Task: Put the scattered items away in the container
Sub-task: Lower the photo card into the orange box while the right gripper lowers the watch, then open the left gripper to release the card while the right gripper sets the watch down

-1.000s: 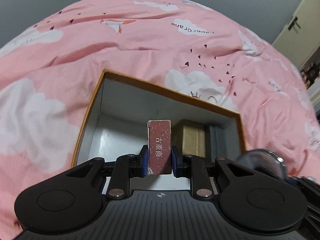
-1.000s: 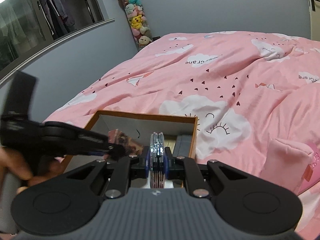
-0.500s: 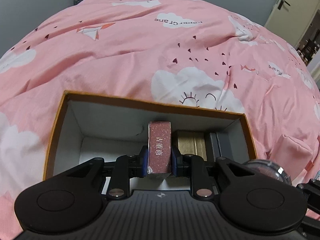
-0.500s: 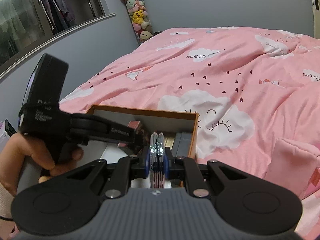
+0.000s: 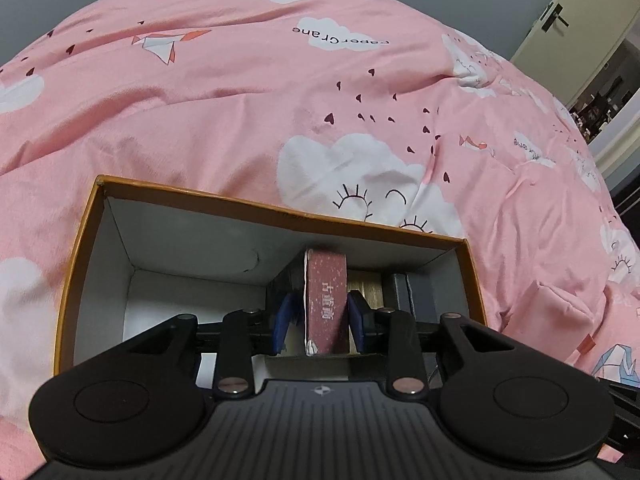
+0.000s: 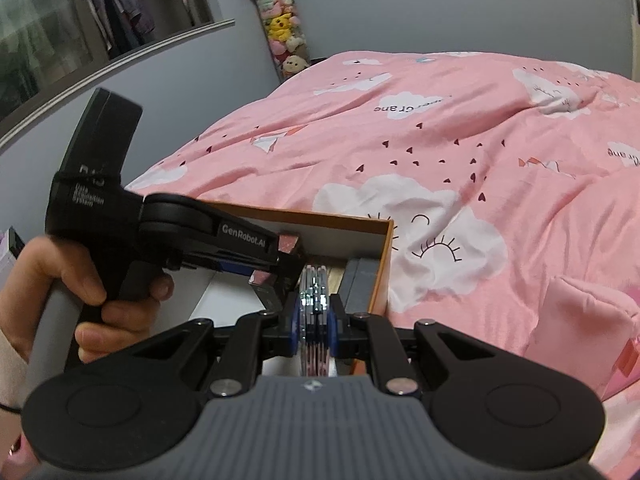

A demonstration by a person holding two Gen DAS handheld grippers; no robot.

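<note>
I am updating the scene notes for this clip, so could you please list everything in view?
box: one, orange rim, white inside, on the bed.
red pack: one, dark red, upright in the box between the left gripper's opened pads.
tan carton: one, in the box beside the red pack.
grey case: one, against the box's right wall.
discs: thin stack, silvery, clamped in the right gripper.
quilt: one, pink with white clouds.
pink pouch: one, on the quilt, right of the box.
soft toys: several, stacked in the corner.
door: one, cream.
left gripper: black, jaws just opened.
right gripper: black, shut.
hand: one, holding the left gripper.
</note>
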